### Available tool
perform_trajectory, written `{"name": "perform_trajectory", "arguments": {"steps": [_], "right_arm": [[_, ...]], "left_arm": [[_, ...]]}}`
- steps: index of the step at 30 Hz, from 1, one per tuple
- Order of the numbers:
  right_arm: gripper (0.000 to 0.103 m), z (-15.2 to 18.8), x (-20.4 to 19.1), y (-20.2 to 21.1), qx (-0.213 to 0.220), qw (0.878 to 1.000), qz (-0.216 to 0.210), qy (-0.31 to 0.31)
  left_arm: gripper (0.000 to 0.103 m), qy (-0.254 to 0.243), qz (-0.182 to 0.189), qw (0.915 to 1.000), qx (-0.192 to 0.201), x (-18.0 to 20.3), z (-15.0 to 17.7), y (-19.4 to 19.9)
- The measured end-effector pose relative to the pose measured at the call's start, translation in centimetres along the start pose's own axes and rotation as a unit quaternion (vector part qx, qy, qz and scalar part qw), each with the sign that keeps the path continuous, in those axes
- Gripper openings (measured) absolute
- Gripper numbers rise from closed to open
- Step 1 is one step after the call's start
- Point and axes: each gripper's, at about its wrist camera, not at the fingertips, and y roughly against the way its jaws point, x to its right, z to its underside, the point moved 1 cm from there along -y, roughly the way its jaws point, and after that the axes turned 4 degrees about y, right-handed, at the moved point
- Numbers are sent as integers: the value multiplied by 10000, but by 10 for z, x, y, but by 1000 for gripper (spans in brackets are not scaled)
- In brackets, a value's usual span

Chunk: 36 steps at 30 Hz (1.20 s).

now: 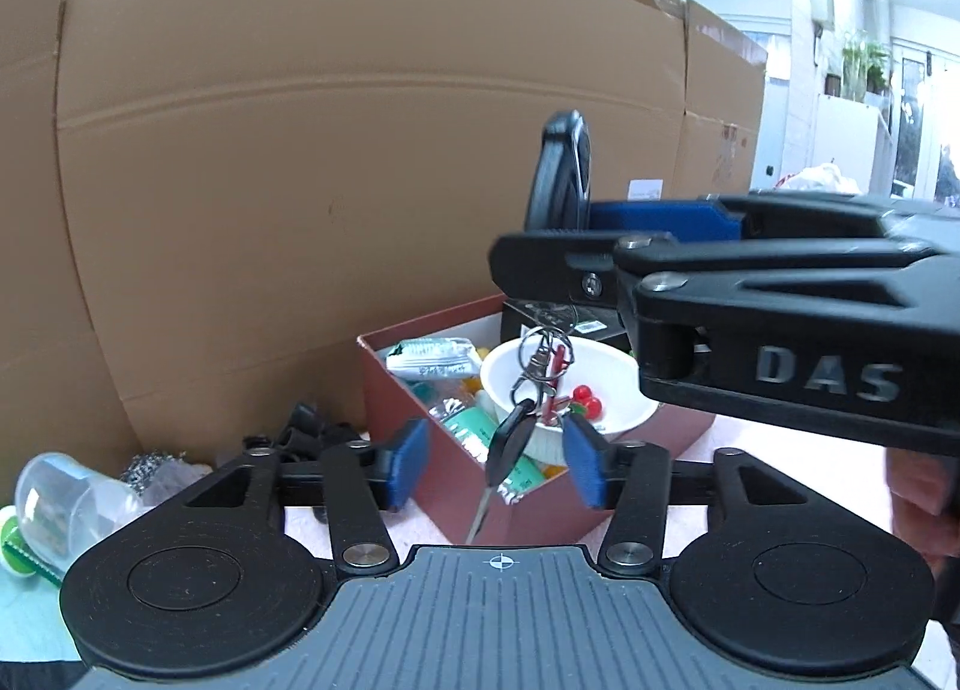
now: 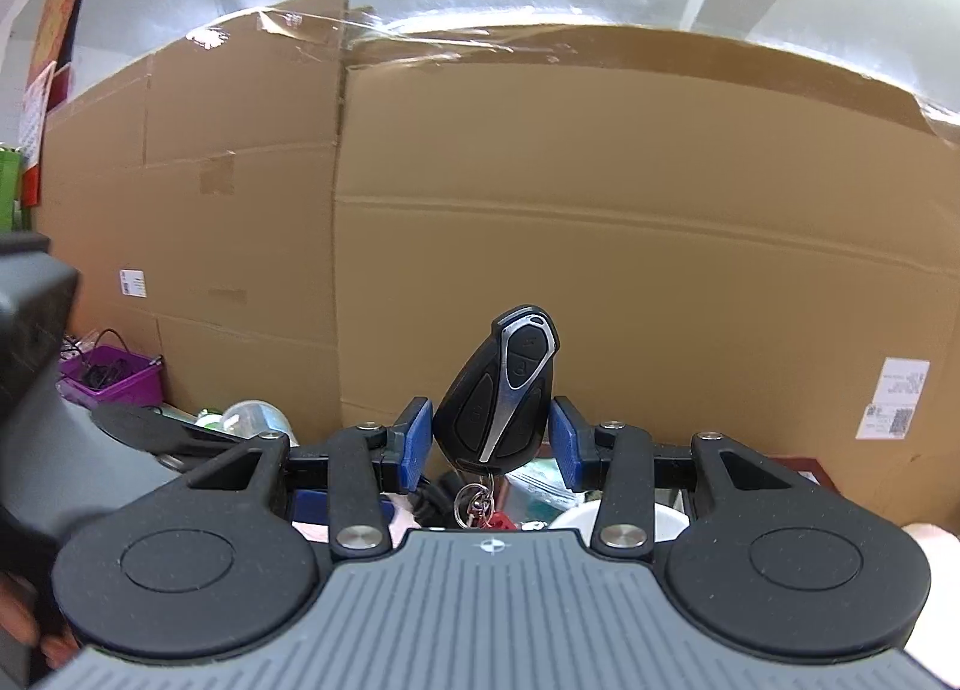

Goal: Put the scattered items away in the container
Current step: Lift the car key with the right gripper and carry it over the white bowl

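A black key fob (image 2: pixel 498 396) with a silver stripe stands upright between the blue pads of my right gripper (image 2: pixel 492 444), which is shut on it. Below it a key ring (image 1: pixel 543 354) and a black-headed key (image 1: pixel 510 447) dangle over the red-brown box (image 1: pixel 420 390). The box holds a white bowl (image 1: pixel 600 390), snack packets and a green bottle. In the left wrist view the right gripper's fingers (image 1: pixel 780 294) cross the upper right. My left gripper (image 1: pixel 498 465) is open just in front of the box, with the dangling key hanging between its pads untouched.
Tall cardboard boxes (image 1: pixel 300 150) wall off the back. Left of the container lie a clear plastic jar (image 1: pixel 60 501), a steel scourer (image 1: pixel 147 468) and black clutter (image 1: pixel 306 426). A purple basket (image 2: pixel 114 378) sits far left. A hand (image 1: pixel 918 486) shows at the right edge.
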Motion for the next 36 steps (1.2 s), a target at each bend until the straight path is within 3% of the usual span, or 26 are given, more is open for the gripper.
{"name": "perform_trajectory", "arguments": {"steps": [4, 6, 7, 10, 11, 13, 26, 36], "right_arm": [[47, -3, -1, 6, 75, 10000, -6, 32], [47, -3, 1, 10, 86, 10000, 16, 38], [47, -3, 3, 10, 87, 10000, 29, 34], [47, -3, 10, 13, 83, 9999, 102, 10], [47, -3, 13, 15, 84, 9999, 145, 6], [47, -2, 21, 19, 75, 9998, 201, -41], [47, 1, 84, 19, -120, 9952, 965, -79], [47, 24, 139, 5, -584, 9885, 1347, -353]], "left_arm": [[65, 35, 236, 9997, -58, 4, 1, -14], [57, 12, 380, 9991, -173, 9, 1, -25], [44, 20, 440, 9987, -249, 11, 1, -32], [28, 163, 680, 9969, -363, 15, -1, -46], [14, 172, 708, 9967, -364, 17, -2, -49], [5, 129, 761, 9962, -393, 23, -5, -55], [4, -238, 543, 9979, -242, 58, -48, -80], [4, -503, 628, 9947, -636, 99, -63, -136]]}}
